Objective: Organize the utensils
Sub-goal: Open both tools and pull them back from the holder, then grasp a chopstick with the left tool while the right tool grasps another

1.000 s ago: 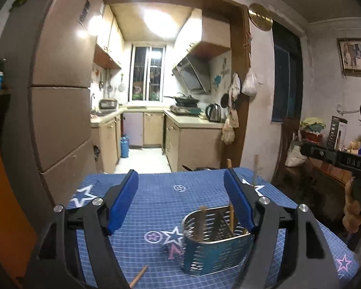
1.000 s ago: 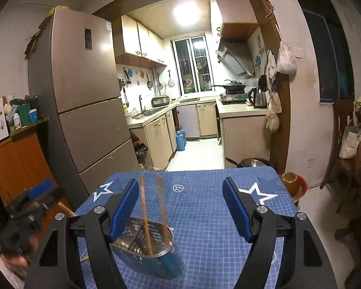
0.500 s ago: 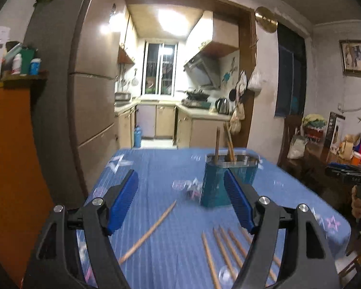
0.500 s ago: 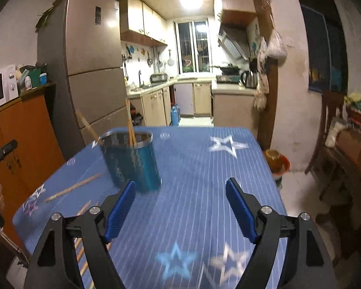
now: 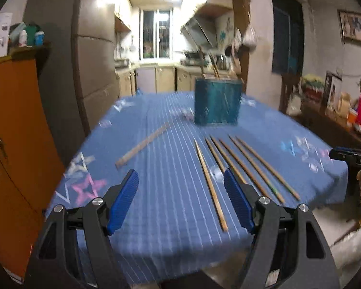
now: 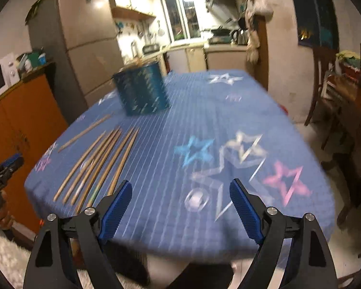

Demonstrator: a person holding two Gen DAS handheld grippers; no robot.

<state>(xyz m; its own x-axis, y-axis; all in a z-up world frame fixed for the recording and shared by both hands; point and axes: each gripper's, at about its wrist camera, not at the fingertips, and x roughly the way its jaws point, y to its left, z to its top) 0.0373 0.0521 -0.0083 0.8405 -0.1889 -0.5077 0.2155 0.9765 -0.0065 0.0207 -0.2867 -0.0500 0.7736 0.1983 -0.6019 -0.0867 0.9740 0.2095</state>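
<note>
A teal metal utensil holder (image 5: pixel 216 101) stands at the far middle of the blue star-patterned table (image 5: pixel 170 216), with a few chopsticks upright in it. Several wooden chopsticks (image 5: pixel 243 166) lie side by side on the cloth in front of it, and one more chopstick (image 5: pixel 143 144) lies apart to the left. My left gripper (image 5: pixel 180 202) is open and empty above the near table edge. In the right wrist view the holder (image 6: pixel 142 91) and the row of chopsticks (image 6: pixel 101 161) sit to the left. My right gripper (image 6: pixel 180 212) is open and empty over the near edge.
An orange cabinet (image 5: pixel 14 139) stands left of the table, a tall fridge (image 6: pixel 84 45) behind it. A dark sideboard with clutter (image 5: pixel 337 110) and a wooden chair (image 6: pixel 325 77) stand to the right. The kitchen lies beyond the table's far end.
Both grippers have pulled back from above the holder to the near table edge and lower. The holder now looks far away, and the chopsticks lying on the cloth have come into view.
</note>
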